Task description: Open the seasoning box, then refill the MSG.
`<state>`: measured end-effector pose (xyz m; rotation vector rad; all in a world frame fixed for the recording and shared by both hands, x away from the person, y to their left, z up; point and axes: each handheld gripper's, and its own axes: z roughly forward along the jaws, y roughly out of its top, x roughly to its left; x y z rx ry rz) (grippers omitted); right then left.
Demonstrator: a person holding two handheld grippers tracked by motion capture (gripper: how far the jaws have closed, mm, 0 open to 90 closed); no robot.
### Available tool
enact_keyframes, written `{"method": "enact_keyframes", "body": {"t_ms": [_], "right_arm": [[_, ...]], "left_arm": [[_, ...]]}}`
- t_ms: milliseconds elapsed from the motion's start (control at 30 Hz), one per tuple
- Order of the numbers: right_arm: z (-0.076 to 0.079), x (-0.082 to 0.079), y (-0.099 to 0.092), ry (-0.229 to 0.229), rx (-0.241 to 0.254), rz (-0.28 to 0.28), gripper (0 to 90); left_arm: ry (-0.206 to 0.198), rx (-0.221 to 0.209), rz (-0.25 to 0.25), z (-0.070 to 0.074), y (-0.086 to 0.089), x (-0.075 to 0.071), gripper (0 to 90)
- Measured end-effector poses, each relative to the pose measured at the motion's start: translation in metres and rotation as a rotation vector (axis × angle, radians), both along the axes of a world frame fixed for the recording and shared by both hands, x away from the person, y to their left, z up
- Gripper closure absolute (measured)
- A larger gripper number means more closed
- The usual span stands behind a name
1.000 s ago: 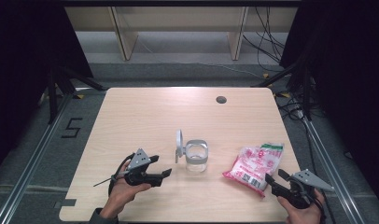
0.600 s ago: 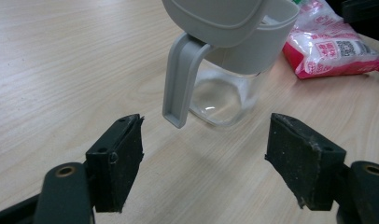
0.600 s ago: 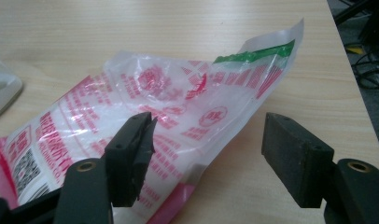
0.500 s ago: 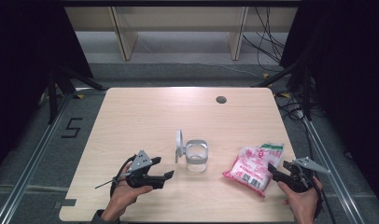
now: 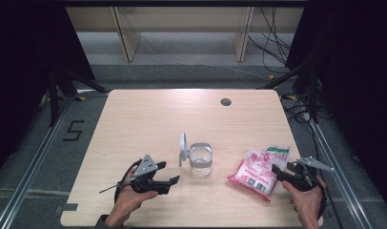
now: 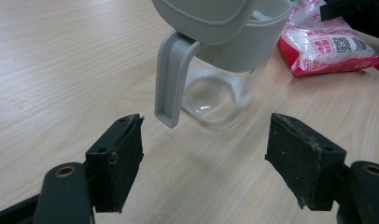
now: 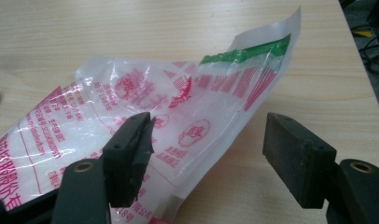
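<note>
The right hand-held gripper has just been opening its jaws, and the pink and white plastic bag lies between them on the counter. The left hand-held gripper is wide apart, with the glass jar just ahead.

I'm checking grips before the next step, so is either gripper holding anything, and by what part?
Nothing is held. The left gripper is open short of the jar; the right gripper, jaws just opened wider, straddles the bag without clamping it.

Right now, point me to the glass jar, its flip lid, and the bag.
glass jar (image 5: pixel 200 164), high view, clear body.
flip lid (image 6: pixel 201 14), left gripper view, grey underside.
bag (image 7: pixel 178 112), right gripper view, printed plastic face.
</note>
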<state>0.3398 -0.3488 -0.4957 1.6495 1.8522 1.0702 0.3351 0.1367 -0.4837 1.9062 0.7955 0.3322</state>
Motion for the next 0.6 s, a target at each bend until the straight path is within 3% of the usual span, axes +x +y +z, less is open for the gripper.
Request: {"method": "enact_keyframes", "body": {"t_ms": [33,100,133,167,200,233,267,300,333,367,400,433,467,500,600], "right_arm": [[-0.001,0.000,0.003,0.013,0.035,-0.022,33.6],[-0.001,0.003,0.002,0.016,0.007,-0.009,33.6],[-0.001,0.004,0.002,0.016,0.022,-0.002,33.6],[0.002,0.000,0.010,0.091,0.090,-0.080,33.7],[-0.002,0.005,0.003,0.013,0.024,-0.009,33.7],[-0.004,0.006,0.002,0.009,0.023,-0.015,33.7],[-0.004,0.007,0.002,0.012,0.025,-0.011,33.8],[-0.003,0.006,0.005,0.039,0.057,-0.036,33.9],[-0.004,0.008,0.003,0.016,0.042,-0.008,34.1],[-0.004,0.008,0.005,0.043,0.053,-0.032,34.3],[-0.004,0.009,0.003,0.035,0.031,0.001,34.6],[-0.005,0.009,0.007,0.043,0.060,-0.026,35.2],[-0.003,0.008,0.008,0.070,0.056,-0.030,35.5],[-0.004,0.011,0.005,0.037,0.031,0.007,36.0],[-0.006,0.014,0.007,0.052,0.033,0.007,37.4]], "left_arm": [[0.001,0.003,0.001,0.000,0.000,0.000,26.4],[0.000,0.013,0.000,0.001,0.001,-0.001,26.4],[-0.001,0.009,0.001,0.001,0.001,-0.001,26.4],[-0.001,0.012,-0.002,0.001,0.001,-0.001,26.3],[0.014,0.004,0.001,0.001,0.000,-0.002,26.3],[0.017,-0.001,0.006,0.000,-0.001,-0.002,26.3],[0.012,0.019,0.002,0.001,0.000,-0.001,26.3],[0.016,-0.001,0.002,0.000,-0.001,-0.002,26.3],[0.003,0.007,-0.009,0.000,-0.001,0.000,26.2],[0.003,0.019,-0.007,-0.001,0.000,0.000,26.2],[0.000,0.020,-0.014,-0.001,0.000,0.000,26.2],[-0.001,0.021,-0.013,-0.002,-0.001,0.000,26.2],[0.002,0.016,-0.011,-0.002,-0.001,0.000,26.2],[0.002,0.018,-0.008,-0.001,-0.001,-0.001,26.2],[0.012,0.003,0.001,-0.001,-0.001,-0.002,26.2]]}}
